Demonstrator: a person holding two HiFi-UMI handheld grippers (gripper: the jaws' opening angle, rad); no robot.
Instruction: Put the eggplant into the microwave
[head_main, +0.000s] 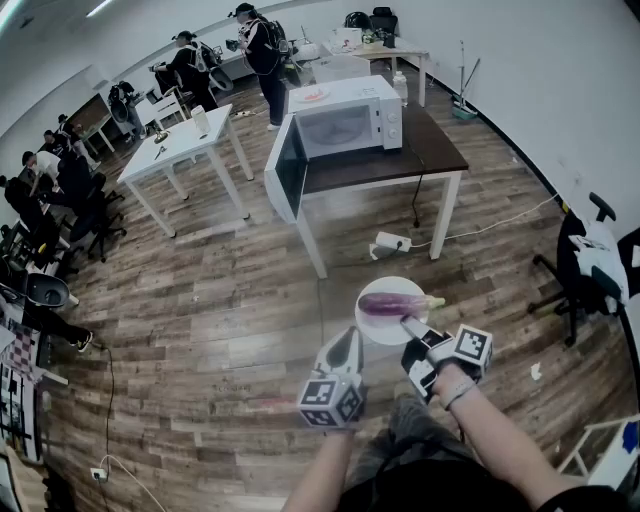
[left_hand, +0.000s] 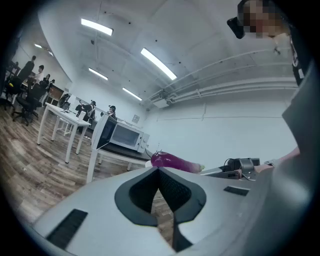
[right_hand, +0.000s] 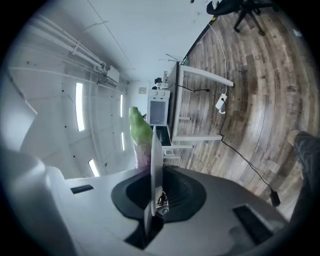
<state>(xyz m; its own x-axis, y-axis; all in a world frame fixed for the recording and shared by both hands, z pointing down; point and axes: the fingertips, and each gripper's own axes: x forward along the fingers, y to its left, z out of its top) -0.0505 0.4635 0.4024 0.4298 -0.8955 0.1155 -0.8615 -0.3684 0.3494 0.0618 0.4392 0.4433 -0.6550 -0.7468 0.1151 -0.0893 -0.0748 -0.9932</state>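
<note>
A purple eggplant (head_main: 395, 303) with a green stem lies on a small white plate (head_main: 378, 328) held above the wooden floor. My right gripper (head_main: 410, 327) is shut on the plate's near rim. In the right gripper view the plate (right_hand: 152, 160) shows edge-on between the jaws, with the eggplant (right_hand: 139, 131) beside it. My left gripper (head_main: 350, 342) hovers just left of the plate, jaws together and holding nothing. Its own view shows the eggplant (left_hand: 172, 161) just beyond its tips. The white microwave (head_main: 345, 120) stands ahead on a dark-topped table (head_main: 435, 145), its door (head_main: 285, 170) swung open.
A power strip (head_main: 388, 241) and its cable lie on the floor under the table. White tables (head_main: 185, 150) and several people are at the back left. An office chair (head_main: 590, 262) stands at the right. The person's legs (head_main: 420, 440) are below the grippers.
</note>
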